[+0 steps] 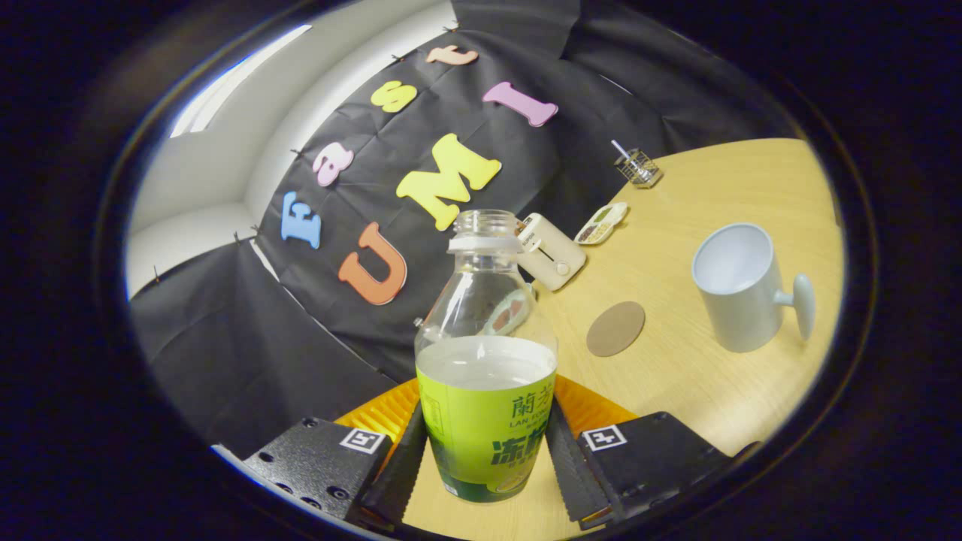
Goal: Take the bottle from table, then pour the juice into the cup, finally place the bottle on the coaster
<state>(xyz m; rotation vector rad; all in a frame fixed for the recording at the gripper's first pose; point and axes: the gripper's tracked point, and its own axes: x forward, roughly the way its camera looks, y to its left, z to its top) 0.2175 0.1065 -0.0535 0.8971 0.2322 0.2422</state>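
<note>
A: Gripper view: where's the bottle (485,376)?

B: Between the fingers of the gripper (485,458), both pressing its labelled waist; uncapped, clear, roughly half full; likely light, slippery, squashable, so hold low; cup (740,289) at two o'clock, coaster (615,328) at one.

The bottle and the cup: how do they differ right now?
The bottle is clear plastic with a green label; the cup is plain, opaque and pale. The bottle holds liquid, the cup looks empty. The hand-held gripper clamps the bottle between its fingers, while the cup stands free beyond a round coaster. Both are open-topped.
</note>
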